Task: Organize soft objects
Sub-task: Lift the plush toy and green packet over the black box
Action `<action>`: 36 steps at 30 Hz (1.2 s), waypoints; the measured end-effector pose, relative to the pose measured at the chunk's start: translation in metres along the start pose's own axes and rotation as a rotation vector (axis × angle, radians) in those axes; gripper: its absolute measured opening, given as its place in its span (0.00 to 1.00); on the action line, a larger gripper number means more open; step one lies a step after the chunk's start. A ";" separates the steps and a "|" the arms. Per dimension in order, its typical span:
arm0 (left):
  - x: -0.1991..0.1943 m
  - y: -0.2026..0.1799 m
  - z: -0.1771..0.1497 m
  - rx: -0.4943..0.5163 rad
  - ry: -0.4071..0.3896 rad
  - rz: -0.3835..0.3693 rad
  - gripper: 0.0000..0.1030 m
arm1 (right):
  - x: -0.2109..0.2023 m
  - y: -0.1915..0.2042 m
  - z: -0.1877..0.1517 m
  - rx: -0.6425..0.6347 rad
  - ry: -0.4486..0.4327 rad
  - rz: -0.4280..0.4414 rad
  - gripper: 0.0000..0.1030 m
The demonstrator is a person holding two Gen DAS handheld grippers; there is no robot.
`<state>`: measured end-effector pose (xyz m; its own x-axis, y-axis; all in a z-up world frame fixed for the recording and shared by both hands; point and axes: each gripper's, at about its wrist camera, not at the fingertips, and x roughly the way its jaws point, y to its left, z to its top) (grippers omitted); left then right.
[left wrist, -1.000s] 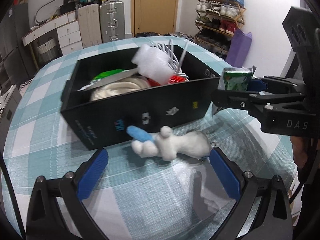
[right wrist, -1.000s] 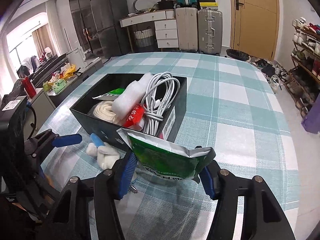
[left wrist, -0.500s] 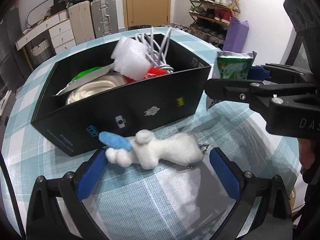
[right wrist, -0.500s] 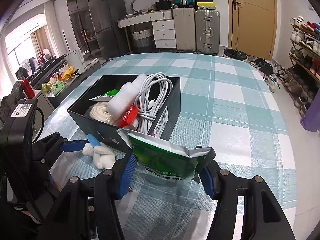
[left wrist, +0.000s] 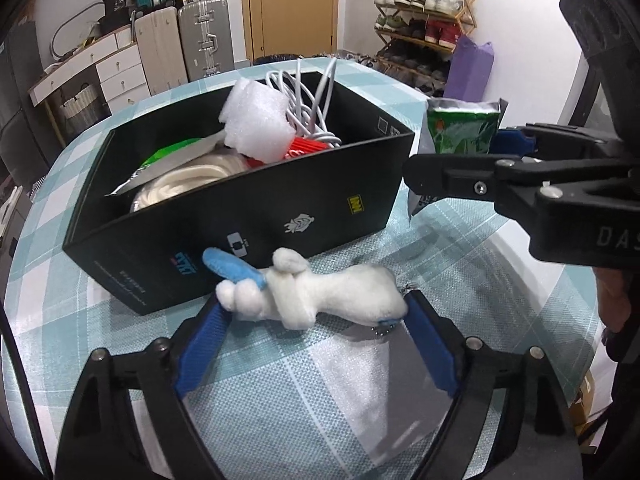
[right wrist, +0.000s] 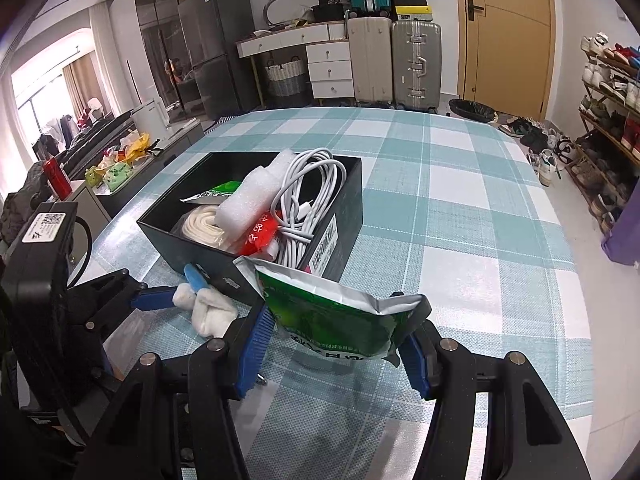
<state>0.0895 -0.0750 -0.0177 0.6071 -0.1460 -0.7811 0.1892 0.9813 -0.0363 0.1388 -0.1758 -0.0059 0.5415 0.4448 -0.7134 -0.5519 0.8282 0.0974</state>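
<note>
White plush toy [left wrist: 320, 294] (blue ear, limp) between closing left gripper [left wrist: 314, 344] jaws; right gripper [right wrist: 338, 346] clamping green pouch [right wrist: 332, 320].

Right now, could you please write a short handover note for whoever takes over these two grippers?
Left gripper: jaws closing around the plush toy, which lies on the table against the black box; no firm grip visible.
Right gripper: shut on the green bag, held beside the box.
Done: foam, cable and other items are in the box.
Left: box the toy and bag.
</note>
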 end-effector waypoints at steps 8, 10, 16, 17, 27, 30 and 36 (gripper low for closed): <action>-0.011 0.013 -0.006 -0.040 -0.041 -0.013 0.82 | -0.004 0.001 0.001 -0.010 -0.008 0.009 0.57; -0.014 0.015 -0.008 -0.041 -0.048 -0.013 0.82 | -0.005 0.003 0.001 -0.014 -0.012 0.011 0.57; -0.029 0.023 -0.011 -0.055 -0.087 -0.008 0.82 | -0.011 0.007 0.002 -0.024 -0.027 0.026 0.57; -0.032 0.025 -0.012 -0.059 -0.098 -0.006 0.82 | -0.013 0.008 0.003 -0.026 -0.033 0.032 0.57; -0.058 0.039 -0.007 -0.079 -0.179 0.002 0.81 | -0.022 0.018 0.005 -0.039 -0.064 0.060 0.57; -0.062 0.043 -0.005 -0.088 -0.197 0.008 0.81 | -0.025 0.021 0.006 -0.042 -0.073 0.065 0.57; -0.070 0.055 0.002 -0.109 -0.223 0.012 0.81 | -0.028 0.025 0.009 -0.042 -0.089 0.080 0.57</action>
<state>0.0591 -0.0109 0.0364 0.7666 -0.1463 -0.6252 0.1038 0.9891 -0.1042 0.1152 -0.1644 0.0231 0.5480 0.5388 -0.6399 -0.6204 0.7749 0.1211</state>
